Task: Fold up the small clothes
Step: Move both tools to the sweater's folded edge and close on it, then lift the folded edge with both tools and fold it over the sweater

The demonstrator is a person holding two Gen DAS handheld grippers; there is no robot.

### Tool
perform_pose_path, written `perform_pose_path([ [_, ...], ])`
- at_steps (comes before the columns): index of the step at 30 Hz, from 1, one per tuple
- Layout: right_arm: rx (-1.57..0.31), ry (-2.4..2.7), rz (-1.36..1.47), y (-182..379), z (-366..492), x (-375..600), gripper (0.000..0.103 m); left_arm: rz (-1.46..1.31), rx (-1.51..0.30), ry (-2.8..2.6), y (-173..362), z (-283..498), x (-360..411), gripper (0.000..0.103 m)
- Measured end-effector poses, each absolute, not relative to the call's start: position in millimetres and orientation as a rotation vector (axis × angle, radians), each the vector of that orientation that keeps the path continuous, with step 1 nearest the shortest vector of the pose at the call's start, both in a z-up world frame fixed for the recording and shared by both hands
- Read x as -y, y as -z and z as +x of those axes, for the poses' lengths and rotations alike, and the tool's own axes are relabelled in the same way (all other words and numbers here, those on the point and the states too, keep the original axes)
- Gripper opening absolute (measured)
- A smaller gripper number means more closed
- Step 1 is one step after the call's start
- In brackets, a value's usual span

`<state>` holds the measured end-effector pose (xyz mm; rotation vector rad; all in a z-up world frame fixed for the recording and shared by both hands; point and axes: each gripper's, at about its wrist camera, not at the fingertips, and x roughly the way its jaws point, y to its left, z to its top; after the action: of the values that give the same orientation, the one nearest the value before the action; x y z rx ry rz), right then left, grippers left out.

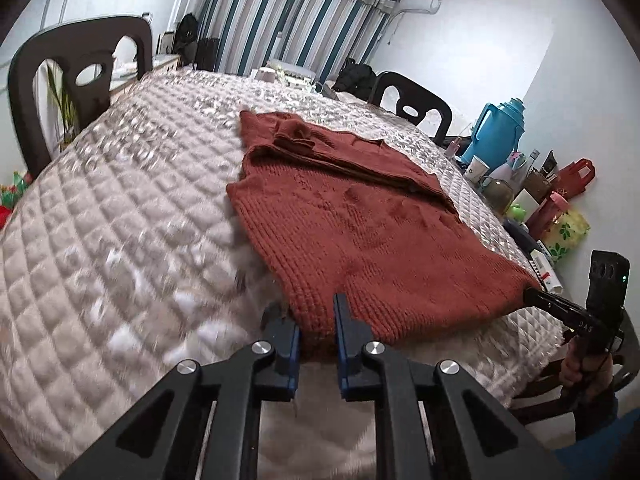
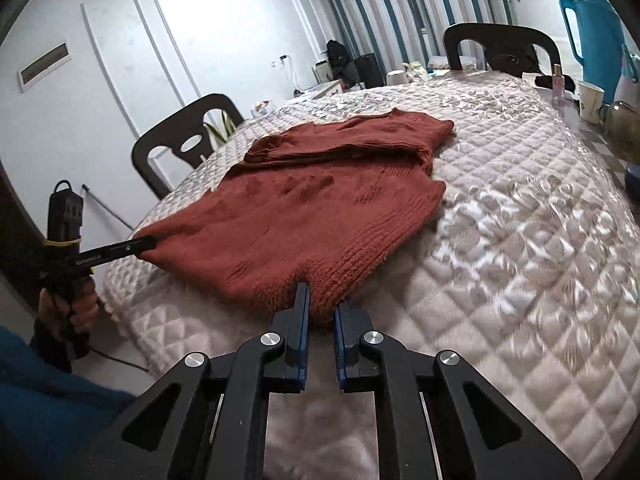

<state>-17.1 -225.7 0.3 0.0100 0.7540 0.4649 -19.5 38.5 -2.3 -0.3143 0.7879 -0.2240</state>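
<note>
Rust-red knitted sweater spread flat on the quilted table cover, sleeves folded in across the chest, ribbed hem at the near edge of the table. Left gripper at the hem's left corner — blue-padded fingers closed on the knit, a fold of ribbing pinched between them. Right gripper at the hem's other corner, fingers likewise clamped on the ribbed edge, fabric bunched up in the narrow gap. Hem drawn taut between the two grips, both corners pulled slightly past the table's edge.

Seen from the left wrist: right gripper's black tip buried in the sweater's far hem corner, hand wrapped round the handle below. Seen from the right wrist: left gripper's tip touching the opposite corner, hand on its grip, blue sleeve beneath.

Relative to the sweater: a dark chair beyond the table on its left side, a second dark chair behind the collar end. To the sweater's right, off the quilted cover — a blue thermos jug, a white mug, bottles and a red bag clustered together. Striped curtains well behind the collar, against the far wall.
</note>
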Motion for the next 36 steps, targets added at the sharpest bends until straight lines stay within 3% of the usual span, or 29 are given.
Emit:
perform_pose_path([
  [9,-0.688,-0.524,0.049,-22,-10,223,0.01,-0.373,-0.737,0.249,-25,5,-52,0.015],
  [22,-0.592,-0.536,0.163,-77,119,223,0.01,-0.448,-0.7,0.265,-68,140,-67,0.014],
  [29,-0.633,-0.518,0.25,-76,195,234,0.01,-0.506,-0.779,0.207,-46,223,-78,0.014],
  [36,-0.769,-0.439,0.343,-35,257,250,0.009,-0.593,-0.927,0.175,1,275,-84,0.014],
])
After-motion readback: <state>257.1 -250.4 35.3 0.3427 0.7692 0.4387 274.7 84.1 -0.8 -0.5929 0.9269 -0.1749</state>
